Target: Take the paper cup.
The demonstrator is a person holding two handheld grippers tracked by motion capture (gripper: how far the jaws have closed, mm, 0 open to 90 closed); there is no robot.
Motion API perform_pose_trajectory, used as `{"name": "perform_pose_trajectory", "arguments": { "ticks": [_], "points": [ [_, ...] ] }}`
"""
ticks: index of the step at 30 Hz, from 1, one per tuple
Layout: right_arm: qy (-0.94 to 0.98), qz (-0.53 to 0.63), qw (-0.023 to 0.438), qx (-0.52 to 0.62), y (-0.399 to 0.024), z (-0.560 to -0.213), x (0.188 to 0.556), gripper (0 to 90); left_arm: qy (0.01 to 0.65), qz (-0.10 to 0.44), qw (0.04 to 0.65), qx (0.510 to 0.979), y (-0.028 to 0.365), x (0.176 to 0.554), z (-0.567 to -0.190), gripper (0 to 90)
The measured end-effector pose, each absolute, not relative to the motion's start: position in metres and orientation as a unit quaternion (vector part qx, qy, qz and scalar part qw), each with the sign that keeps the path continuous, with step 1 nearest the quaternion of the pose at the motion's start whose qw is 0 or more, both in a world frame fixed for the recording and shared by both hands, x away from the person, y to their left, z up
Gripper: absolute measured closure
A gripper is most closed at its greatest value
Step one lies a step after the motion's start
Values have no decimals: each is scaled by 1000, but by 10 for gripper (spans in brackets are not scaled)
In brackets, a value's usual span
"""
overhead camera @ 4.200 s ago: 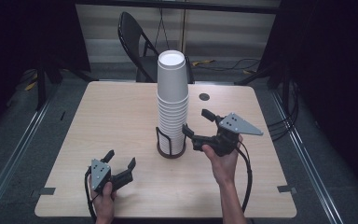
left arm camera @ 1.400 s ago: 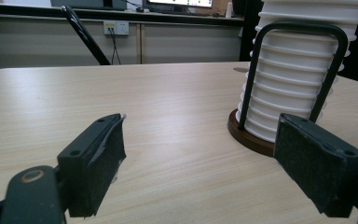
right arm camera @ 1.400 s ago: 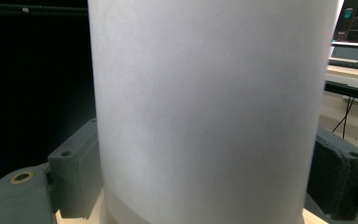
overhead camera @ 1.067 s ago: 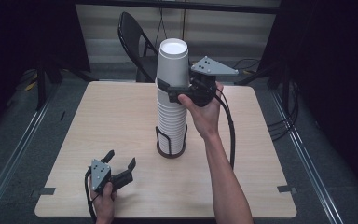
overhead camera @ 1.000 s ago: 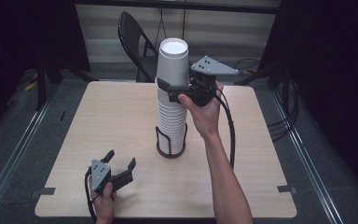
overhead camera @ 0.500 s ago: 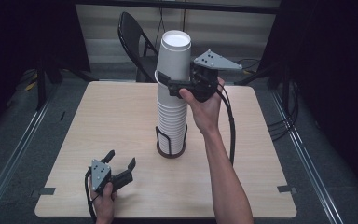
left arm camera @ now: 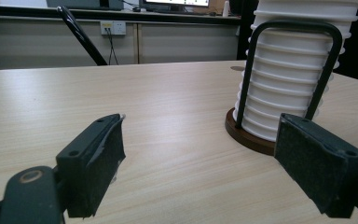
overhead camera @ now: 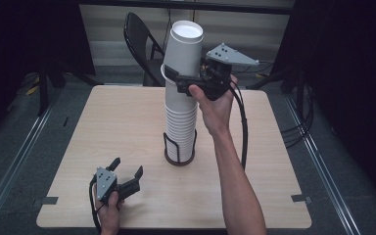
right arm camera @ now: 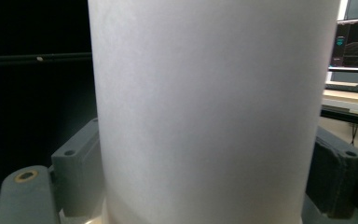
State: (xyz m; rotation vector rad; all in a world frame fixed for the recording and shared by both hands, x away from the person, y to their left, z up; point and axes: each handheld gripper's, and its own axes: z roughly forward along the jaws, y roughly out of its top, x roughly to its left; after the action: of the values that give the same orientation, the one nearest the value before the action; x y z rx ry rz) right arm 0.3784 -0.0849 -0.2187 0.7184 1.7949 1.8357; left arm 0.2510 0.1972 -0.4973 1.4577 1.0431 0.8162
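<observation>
From my left gripper (left arm camera: 198,161) cam I see both black jaws spread wide apart, low over the wooden table (left arm camera: 121,98). Behind the right jaw, a stack of white paper cups (left arm camera: 291,70) sits in a black wire holder (left arm camera: 289,28) on a round brown base (left arm camera: 251,137). There's a folding chair (left arm camera: 77,32) beyond the table's far edge.

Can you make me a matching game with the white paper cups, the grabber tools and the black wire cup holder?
Things:
1. top white paper cup
2. left gripper
3. black wire cup holder on its round brown base
4. black folding chair

Where or how:
A. behind the table's far edge
B. clamped in the right gripper, raised above the stack
C. open, low at the table's near edge
D. around the stack's bottom

Pairs: 1-B, 2-C, 3-D, 4-A
</observation>
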Motion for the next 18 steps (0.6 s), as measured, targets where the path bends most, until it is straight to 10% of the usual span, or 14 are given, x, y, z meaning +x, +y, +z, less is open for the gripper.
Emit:
{"name": "perform_pose_trajectory", "arguments": {
  "ticks": [18],
  "points": [
    [623, 692, 230, 282, -108, -199, 373, 148, 448, 349, 552, 611, 198, 251, -497, 156]
  ]
}}
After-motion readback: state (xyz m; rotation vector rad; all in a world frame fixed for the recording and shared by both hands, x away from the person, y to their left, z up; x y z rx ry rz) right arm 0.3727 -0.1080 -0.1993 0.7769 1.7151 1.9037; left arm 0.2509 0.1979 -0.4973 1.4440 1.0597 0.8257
